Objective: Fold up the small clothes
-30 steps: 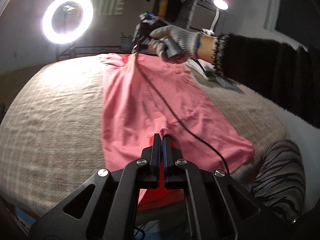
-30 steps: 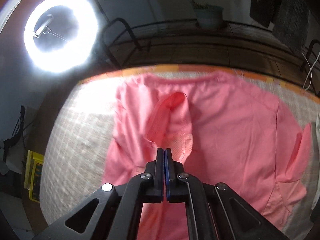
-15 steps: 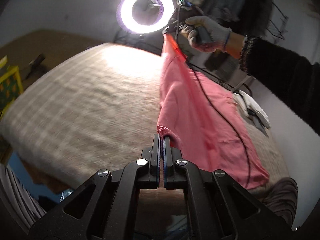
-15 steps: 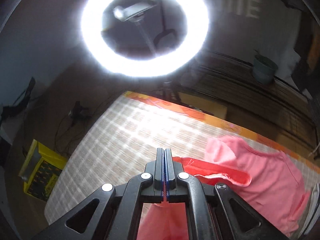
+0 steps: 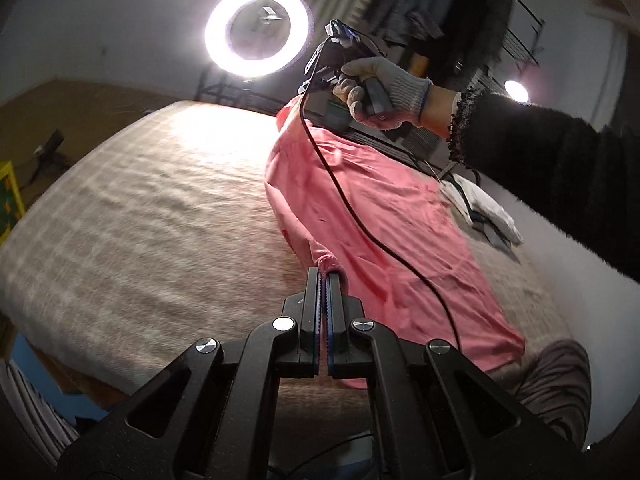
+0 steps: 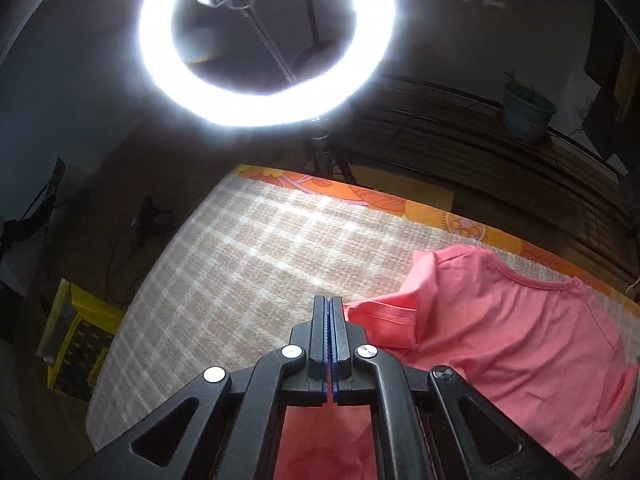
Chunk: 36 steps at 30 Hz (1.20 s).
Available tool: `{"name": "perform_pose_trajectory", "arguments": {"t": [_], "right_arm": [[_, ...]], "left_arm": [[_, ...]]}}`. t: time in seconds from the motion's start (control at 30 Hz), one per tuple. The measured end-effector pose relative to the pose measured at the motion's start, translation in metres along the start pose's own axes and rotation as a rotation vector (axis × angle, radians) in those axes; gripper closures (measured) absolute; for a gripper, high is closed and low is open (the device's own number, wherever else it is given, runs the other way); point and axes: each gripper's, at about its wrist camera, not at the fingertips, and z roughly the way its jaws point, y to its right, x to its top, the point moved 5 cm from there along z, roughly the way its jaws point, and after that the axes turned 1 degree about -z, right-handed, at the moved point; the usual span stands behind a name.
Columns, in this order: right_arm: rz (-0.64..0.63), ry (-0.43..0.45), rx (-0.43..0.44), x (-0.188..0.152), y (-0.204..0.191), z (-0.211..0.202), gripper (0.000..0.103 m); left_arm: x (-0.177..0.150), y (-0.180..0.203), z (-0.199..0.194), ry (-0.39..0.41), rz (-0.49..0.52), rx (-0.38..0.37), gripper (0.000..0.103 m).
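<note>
Left wrist view: the left gripper (image 5: 324,276) has its fingers fully closed on a bunched edge of the pink short-sleeved knit shirt (image 5: 384,216), which lies stretched along the beige checked woven bed cover (image 5: 160,216). At the far end a grey-gloved hand (image 5: 384,92) holds the right gripper (image 5: 304,92) over the shirt's other end; its fingertips are hidden by cloth there. A thin black cable (image 5: 360,220) trails down from it across the fabric (the likeliest snag). If the fold carries on, I judge the cable could get trapped inside the layers or drag the cloth askew. The pinch is also small, so a firm pull between the two hands might slip the hem out.

Right wrist view: the right gripper (image 6: 328,308) is likewise shut tight, with a pink sleeve edge caught at its fingertips and more cloth hanging beneath. The shirt's body lies to the right, near the bed's orange patterned border (image 6: 360,196); uneven lifting could leave the sleeve doubled under. The white ring light (image 6: 264,40) glares overhead.
</note>
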Motion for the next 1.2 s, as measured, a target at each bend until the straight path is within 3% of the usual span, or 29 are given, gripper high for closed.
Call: {"name": "perform_pose_trajectory", "arguments": {"t": [0.27, 0.5, 0.77, 0.8, 0.83, 0.9, 1.2], "right_arm": [[0.09, 0.018, 0.004, -0.038, 0.092, -0.036, 0.103], [0.207, -0.013, -0.065, -0.074, 0.176, -0.032, 0.103], [0.238, -0.022, -0.124, -0.093, 0.208, -0.032, 0.103], [0.244, -0.023, -0.125, -0.094, 0.21, -0.034, 0.1], [0.255, -0.025, -0.119, -0.095, 0.213, -0.037, 0.088], [0.266, 0.003, -0.105, -0.098, 0.217, -0.05, 0.079], [0.294, 0.112, -0.041, -0.119, 0.22, -0.123, 0.077]], "left_arm": [[-0.013, 0.067, 0.013, -0.085, 0.189, -0.097, 0.103], [-0.041, 0.11, 0.04, -0.193, 0.284, -0.158, 0.103], [-0.056, 0.119, 0.053, -0.279, 0.302, -0.188, 0.103], [-0.057, 0.118, 0.051, -0.286, 0.305, -0.192, 0.103], [-0.057, 0.119, 0.049, -0.288, 0.309, -0.195, 0.103], [-0.058, 0.119, 0.042, -0.288, 0.322, -0.199, 0.103], [-0.065, 0.115, 0.001, -0.263, 0.364, -0.193, 0.103]]}}
